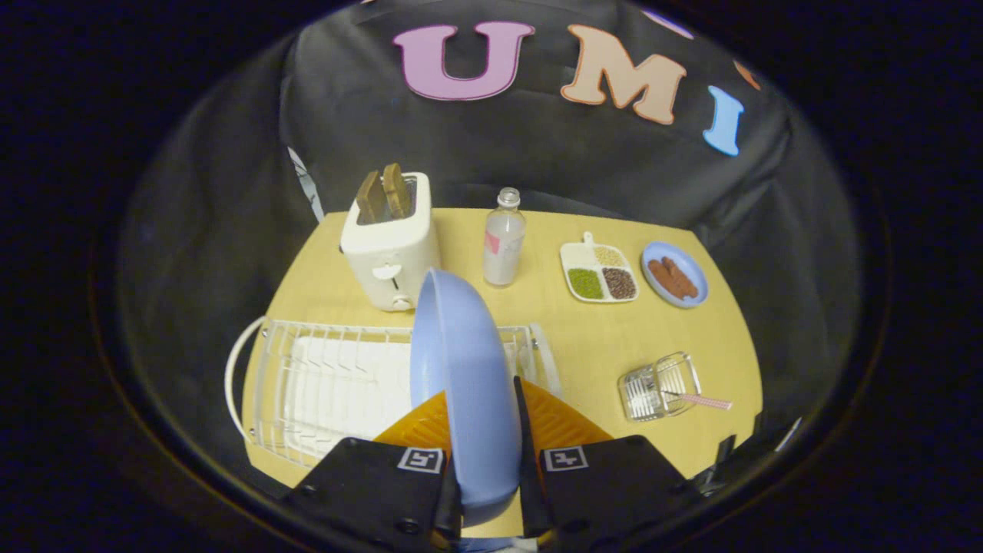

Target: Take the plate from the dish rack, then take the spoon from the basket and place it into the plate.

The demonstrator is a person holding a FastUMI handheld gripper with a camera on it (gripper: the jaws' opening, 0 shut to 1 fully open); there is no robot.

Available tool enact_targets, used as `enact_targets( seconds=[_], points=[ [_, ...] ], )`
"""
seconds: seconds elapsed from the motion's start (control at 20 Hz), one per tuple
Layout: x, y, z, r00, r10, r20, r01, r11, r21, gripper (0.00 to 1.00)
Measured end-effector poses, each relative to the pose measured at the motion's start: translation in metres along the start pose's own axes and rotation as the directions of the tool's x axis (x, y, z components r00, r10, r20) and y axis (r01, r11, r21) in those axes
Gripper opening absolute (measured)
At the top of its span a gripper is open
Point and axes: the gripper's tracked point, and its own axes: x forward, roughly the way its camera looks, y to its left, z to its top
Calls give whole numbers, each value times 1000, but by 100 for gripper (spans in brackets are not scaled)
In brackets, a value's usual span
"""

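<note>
A light blue plate [465, 369] stands on edge between my two fingers, and my gripper [484, 430] is shut on its rim. The plate is held above the white wire dish rack [330, 376], which lies just ahead and to the left on the wooden table [584, 338]. To the right of the fingers sits a small clear wire basket [660, 386], tipped on its side. A spoon with a pink checked handle [703, 400] pokes out of the basket toward the right.
Beyond the rack stands a cream toaster [390, 246] with two bread slices, then a clear bottle [503, 242]. Farther right lie a white divided tray of grains [597, 273] and a small blue plate with brown sausages [674, 274]. Black cloth walls the table.
</note>
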Motion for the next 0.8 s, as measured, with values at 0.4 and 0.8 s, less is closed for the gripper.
enact_targets(
  seconds=[0.4,0.8],
  points=[
    [-68,-61,13,920,367,138,-392,862,322,32],
    [-110,-155,-74,828,487,277,-561,720,409,32]
  ],
)
